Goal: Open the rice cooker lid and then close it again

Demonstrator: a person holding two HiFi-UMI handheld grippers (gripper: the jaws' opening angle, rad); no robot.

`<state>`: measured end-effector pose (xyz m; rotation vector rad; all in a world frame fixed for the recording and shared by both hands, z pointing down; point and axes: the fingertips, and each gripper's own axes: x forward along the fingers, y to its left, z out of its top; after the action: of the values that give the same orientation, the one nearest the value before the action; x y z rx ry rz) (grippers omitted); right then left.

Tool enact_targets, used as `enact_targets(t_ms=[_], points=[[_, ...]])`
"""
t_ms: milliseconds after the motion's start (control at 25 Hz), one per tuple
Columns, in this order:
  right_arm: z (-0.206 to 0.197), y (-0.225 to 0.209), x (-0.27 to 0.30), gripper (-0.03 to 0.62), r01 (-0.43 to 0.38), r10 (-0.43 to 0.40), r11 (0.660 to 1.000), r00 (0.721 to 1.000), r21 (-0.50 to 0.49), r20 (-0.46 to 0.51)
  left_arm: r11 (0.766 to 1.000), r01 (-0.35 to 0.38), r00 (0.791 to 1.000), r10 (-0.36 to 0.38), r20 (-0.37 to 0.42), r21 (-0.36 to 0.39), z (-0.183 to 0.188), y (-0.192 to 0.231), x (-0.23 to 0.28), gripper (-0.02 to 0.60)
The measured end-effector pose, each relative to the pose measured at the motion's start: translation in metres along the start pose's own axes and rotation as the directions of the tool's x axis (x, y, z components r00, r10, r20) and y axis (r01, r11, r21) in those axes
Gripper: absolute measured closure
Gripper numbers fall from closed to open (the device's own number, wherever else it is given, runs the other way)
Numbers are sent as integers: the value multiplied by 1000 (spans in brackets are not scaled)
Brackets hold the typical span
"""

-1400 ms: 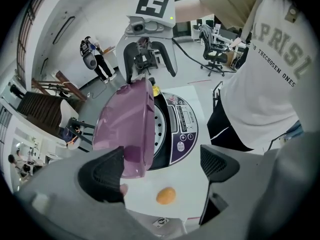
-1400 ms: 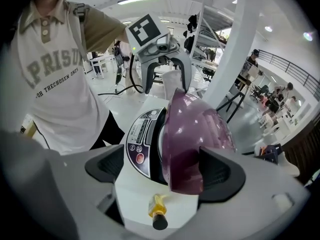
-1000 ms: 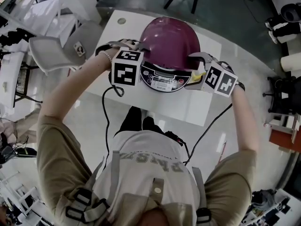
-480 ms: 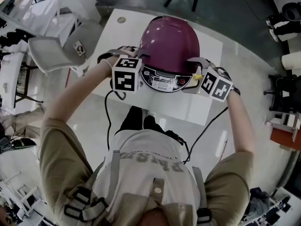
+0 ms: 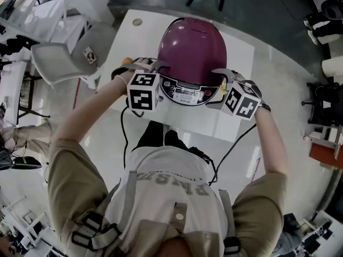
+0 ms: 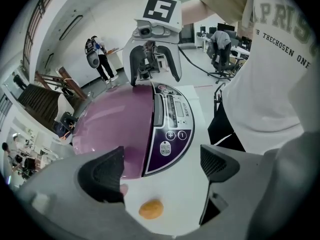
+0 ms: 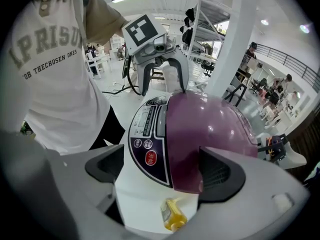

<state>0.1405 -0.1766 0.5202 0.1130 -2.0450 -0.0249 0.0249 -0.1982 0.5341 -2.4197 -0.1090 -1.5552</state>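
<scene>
A rice cooker stands on the white table (image 5: 238,50), its purple domed lid (image 5: 190,44) down and its control panel (image 5: 185,91) facing me. My left gripper (image 5: 153,66) is at the cooker's left side and my right gripper (image 5: 224,75) is at its right side, both open. In the left gripper view the lid (image 6: 117,129) and panel (image 6: 172,129) lie between the wide-apart jaws of the left gripper (image 6: 161,166). The right gripper (image 7: 162,171) straddles the lid (image 7: 210,129) and panel (image 7: 147,139) likewise. I cannot tell whether the fingers touch the cooker.
A grey chair (image 5: 59,60) stands left of the table. A black cable (image 5: 122,143) hangs from the left gripper toward me. A small orange spot (image 6: 150,209) and a yellow piece (image 7: 171,215) show on the cooker's sides. People and desks are far off.
Both grippers have slid a little toward me along the cooker's sides. The lid stays down and the jaws stay apart.
</scene>
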Motion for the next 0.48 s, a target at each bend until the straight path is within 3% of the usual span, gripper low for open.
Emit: enact_targets(t_ms=[480], points=[[-1, 0, 3, 128, 22, -22, 1000, 1000, 4, 10, 999, -33, 999, 33, -10, 18, 0, 3, 3, 88]])
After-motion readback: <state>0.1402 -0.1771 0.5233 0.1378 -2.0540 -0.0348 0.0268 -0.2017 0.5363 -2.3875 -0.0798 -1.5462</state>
